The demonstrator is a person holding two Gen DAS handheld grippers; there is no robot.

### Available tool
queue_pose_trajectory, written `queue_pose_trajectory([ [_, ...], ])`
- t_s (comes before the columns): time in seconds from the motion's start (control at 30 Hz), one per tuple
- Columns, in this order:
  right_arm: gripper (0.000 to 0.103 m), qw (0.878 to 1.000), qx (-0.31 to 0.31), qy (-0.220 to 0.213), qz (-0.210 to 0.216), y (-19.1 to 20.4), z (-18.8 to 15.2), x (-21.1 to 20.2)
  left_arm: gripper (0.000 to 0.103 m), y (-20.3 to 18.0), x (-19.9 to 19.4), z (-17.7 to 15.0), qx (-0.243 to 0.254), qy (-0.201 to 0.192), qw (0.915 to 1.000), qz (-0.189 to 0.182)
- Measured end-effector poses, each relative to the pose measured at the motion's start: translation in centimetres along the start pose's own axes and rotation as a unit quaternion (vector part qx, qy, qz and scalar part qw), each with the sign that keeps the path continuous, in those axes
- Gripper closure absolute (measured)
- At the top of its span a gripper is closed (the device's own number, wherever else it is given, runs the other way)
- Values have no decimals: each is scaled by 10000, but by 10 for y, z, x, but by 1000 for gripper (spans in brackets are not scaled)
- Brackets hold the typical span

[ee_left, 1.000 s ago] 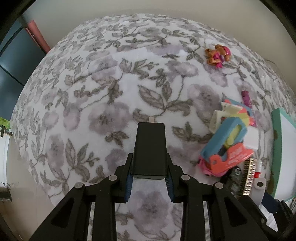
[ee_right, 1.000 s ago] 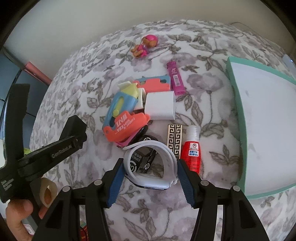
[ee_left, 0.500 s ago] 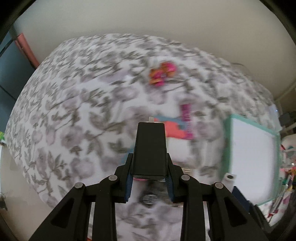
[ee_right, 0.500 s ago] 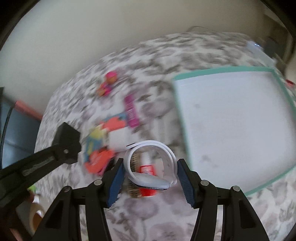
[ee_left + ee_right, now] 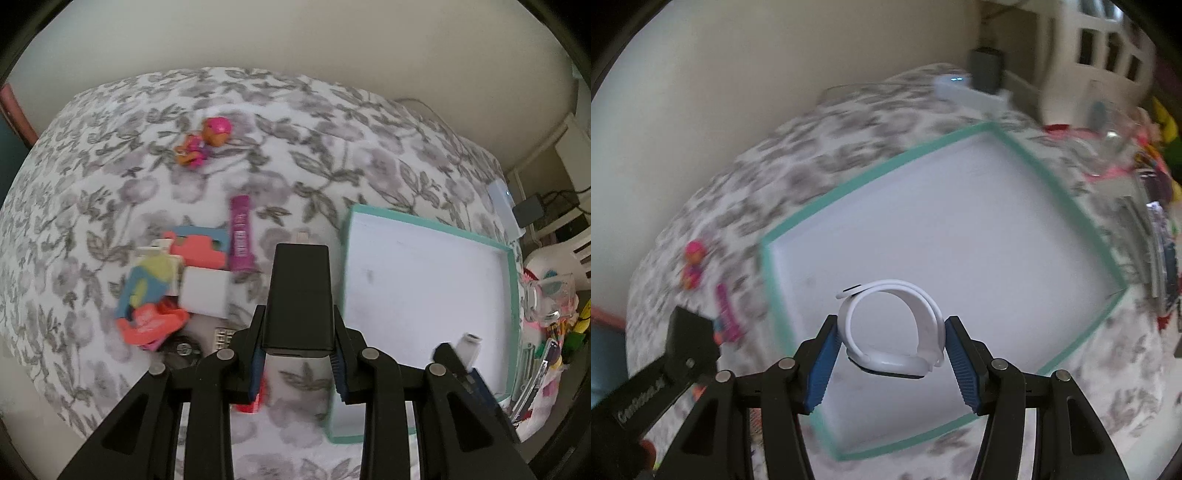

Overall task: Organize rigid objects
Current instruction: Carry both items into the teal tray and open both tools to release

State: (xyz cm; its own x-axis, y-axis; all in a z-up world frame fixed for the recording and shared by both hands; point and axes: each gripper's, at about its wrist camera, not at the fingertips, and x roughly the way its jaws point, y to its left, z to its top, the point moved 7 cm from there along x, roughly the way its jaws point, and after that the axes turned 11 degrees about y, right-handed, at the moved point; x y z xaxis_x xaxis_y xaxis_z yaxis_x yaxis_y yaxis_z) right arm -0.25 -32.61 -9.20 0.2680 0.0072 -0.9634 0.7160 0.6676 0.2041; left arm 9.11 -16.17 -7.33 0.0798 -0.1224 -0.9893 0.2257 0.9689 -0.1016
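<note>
- Right tool point(image 5: 892, 341) grips a white watch band point(image 5: 891, 328), pads pressed on its looped sides, directly above the teal-rimmed tray point(image 5: 768, 275).
- Left tool point(image 5: 298, 356) clamps a black block point(image 5: 299, 295), long axis pointing away, tray point(image 5: 346, 258) just rightward.
- Farther left, toys point(image 5: 159, 288) sit clustered on the floral bed point(image 5: 110, 155).

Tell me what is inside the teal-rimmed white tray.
Nothing lies in the teal-rimmed white tray; its visible floor is bare. The white watch band held above hides a small patch.
</note>
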Motion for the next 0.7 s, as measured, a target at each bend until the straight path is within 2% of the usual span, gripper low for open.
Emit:
queue_pose_trajectory([
  [0.33,43,9945,613,-431,-728,-53,26,-8,71,-54,21,6,284,136,9995,-69],
  [0.47,43,9913,782,-628,-848,-66,35,-9,71,-72,32,7,466,139,9988,-27],
  [0.7,43,9865,1067,-671,-1043,-85,39,-7,71,-88,43,6,753,-13,9972,3],
])
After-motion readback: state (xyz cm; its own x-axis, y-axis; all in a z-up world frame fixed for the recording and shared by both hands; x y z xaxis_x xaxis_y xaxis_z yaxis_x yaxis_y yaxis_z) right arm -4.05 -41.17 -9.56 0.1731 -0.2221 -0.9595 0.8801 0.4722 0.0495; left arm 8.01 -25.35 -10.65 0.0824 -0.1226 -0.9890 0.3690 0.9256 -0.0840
